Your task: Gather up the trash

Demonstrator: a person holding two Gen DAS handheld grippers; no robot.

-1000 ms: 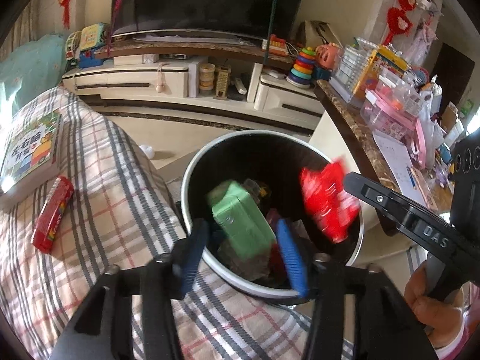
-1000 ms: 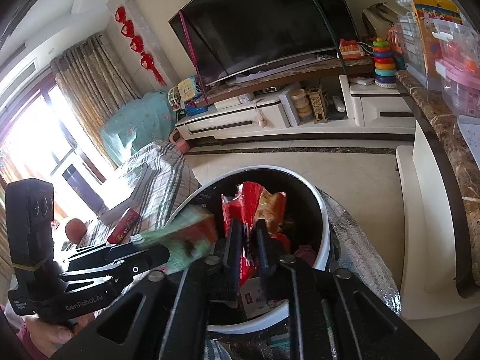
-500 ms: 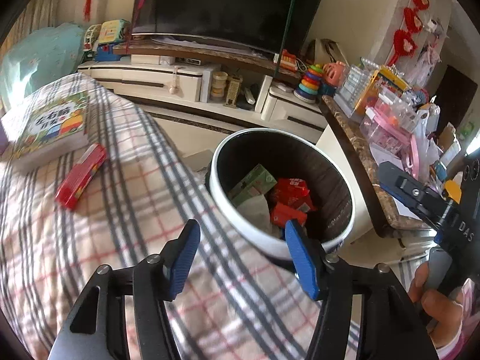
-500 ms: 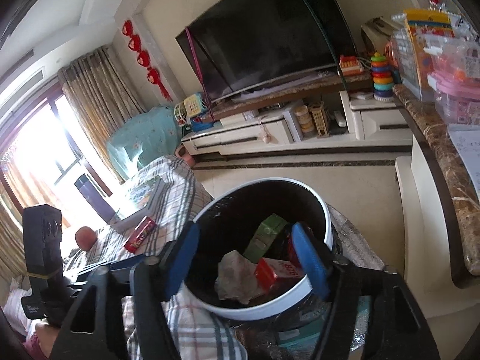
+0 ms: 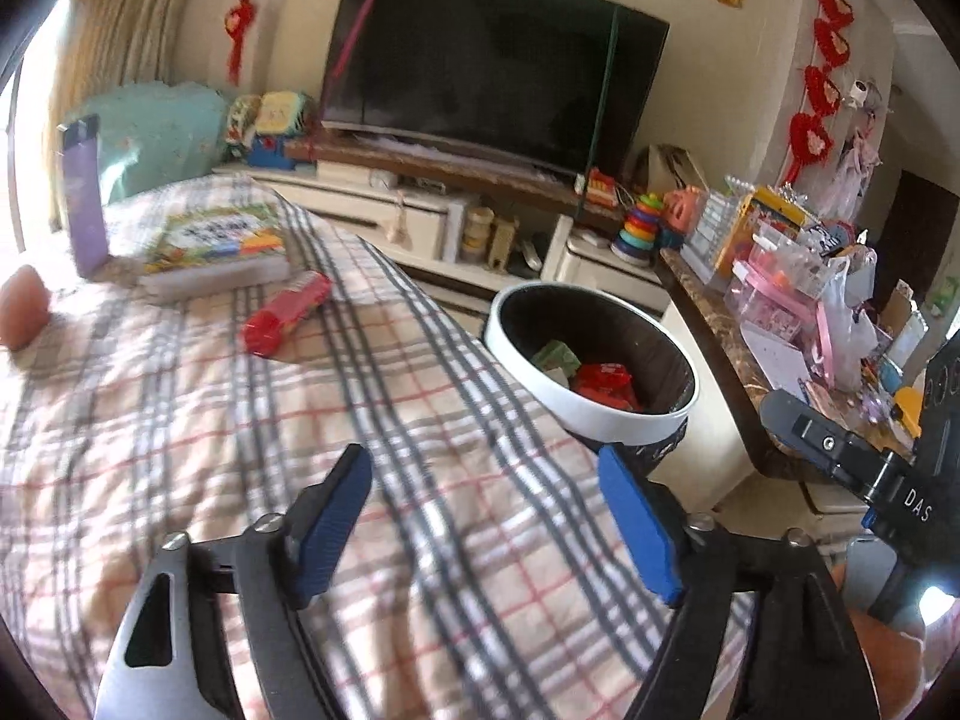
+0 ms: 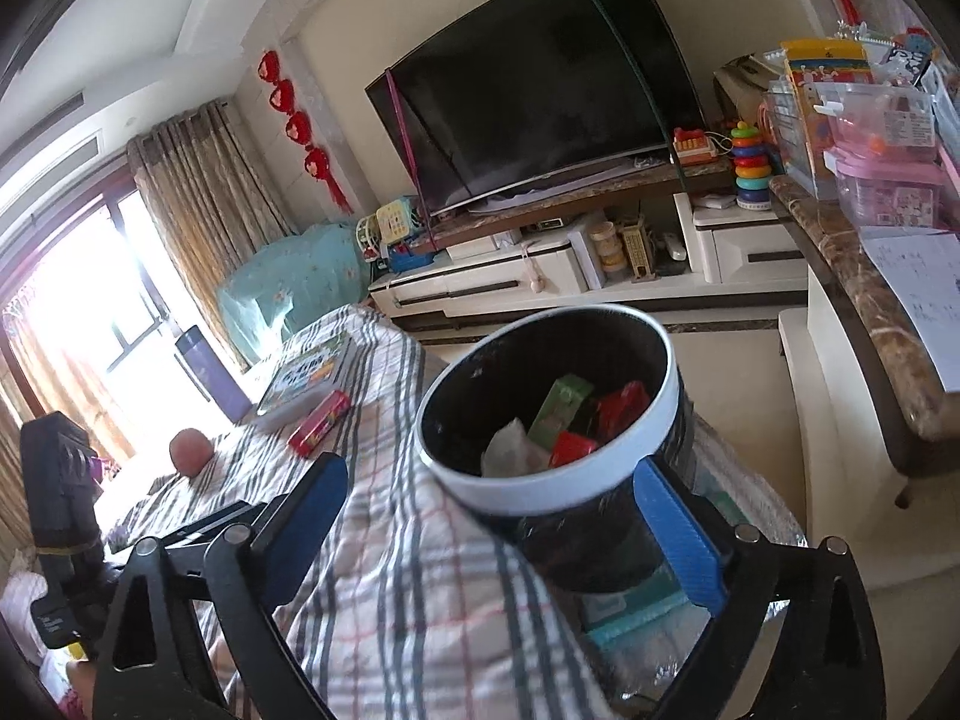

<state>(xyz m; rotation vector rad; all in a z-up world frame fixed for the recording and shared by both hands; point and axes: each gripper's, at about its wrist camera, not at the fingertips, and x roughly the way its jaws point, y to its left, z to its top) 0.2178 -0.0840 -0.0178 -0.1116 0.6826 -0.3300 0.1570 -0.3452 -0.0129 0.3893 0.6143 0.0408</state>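
A round bin (image 5: 624, 423) (image 6: 540, 489) with a white rim and dark liner stands beside the plaid-covered table. Inside it lie a green carton (image 5: 555, 355) (image 6: 561, 405), red wrappers (image 5: 603, 381) (image 6: 621, 408) and a crumpled tissue (image 6: 504, 450). My left gripper (image 5: 483, 519) hovers over the plaid cloth, back from the bin, its jaws opening with nothing between them. My right gripper (image 6: 489, 531) is just short of the bin, jaws opening and empty. A red snack pack (image 5: 285, 312) (image 6: 318, 423) lies on the cloth beside a book (image 5: 219, 246) (image 6: 306, 378).
A purple flask (image 5: 83, 195) (image 6: 213, 378) and an orange-pink ball (image 5: 21, 312) (image 6: 190, 450) sit at the cloth's far side. A marble counter (image 5: 720, 324) (image 6: 864, 300) crowded with plastic boxes runs along the right. A TV (image 5: 480, 66) on a low cabinet stands behind.
Both grippers let go of the green carton and the red wrapper, which now lie in the bin. Both jaws opened wide and both grippers drew back from the bin, over the cloth.
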